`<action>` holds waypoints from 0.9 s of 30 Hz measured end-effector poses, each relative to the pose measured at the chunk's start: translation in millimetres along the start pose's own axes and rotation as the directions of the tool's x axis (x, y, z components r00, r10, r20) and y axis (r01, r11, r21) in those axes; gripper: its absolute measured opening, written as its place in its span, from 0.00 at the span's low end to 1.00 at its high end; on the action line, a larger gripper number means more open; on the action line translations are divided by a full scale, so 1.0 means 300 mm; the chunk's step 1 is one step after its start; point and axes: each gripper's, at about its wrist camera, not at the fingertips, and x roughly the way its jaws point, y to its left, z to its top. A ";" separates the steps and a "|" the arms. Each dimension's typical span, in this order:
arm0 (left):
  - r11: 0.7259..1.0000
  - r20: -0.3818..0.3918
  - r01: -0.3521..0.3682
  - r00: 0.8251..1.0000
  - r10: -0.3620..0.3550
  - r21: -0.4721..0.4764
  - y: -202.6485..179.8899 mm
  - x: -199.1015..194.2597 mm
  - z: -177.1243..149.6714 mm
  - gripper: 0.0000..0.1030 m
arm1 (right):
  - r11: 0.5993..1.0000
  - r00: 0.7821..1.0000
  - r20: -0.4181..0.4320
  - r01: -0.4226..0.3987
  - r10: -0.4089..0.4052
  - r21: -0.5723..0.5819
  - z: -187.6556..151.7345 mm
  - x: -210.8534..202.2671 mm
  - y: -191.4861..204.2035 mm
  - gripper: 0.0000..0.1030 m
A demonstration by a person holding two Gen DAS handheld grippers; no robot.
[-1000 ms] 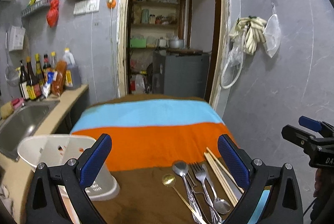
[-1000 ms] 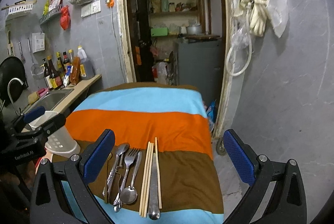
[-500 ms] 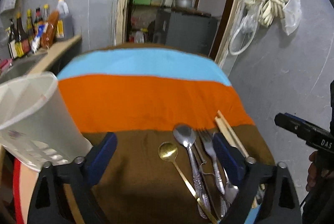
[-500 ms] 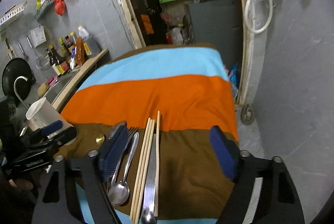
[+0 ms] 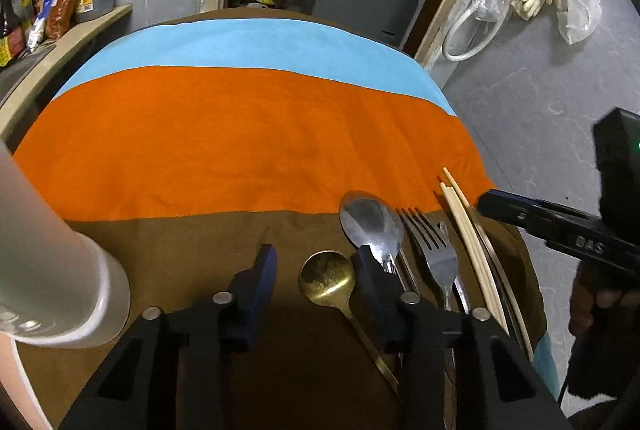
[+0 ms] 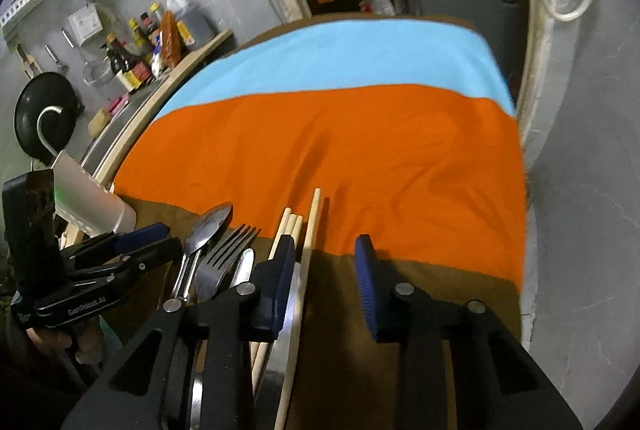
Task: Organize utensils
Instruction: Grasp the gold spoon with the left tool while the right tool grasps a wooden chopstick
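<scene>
- Looking down my left gripper, I see its blue pads have just been closing and now sit narrow, with the bowl of a small gold spoon in the gap between them. The pads do not press on it.
- My right gripper has just been closing too. Its jaws are narrow, and one chopstick and a flat metal handle lie in the gap by the left pad. I see no squeeze on them.
- All the utensils lie side by side on the brown stripe of the striped cloth.
- Just right of the gold spoon is a big silver spoon, then a fork, then the chopsticks.
- A white plastic holder stands at the left edge of the cloth, apart from the utensils.
- Sauce bottles stand on the counter by the wall, far from the cloth's near end.
</scene>
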 end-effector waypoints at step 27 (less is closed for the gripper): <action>0.988 -0.055 0.126 0.990 -0.131 -0.090 0.046 -0.017 -0.014 0.26 | 0.999 0.996 -0.076 -0.036 0.037 0.014 0.002 0.082 -0.033 0.17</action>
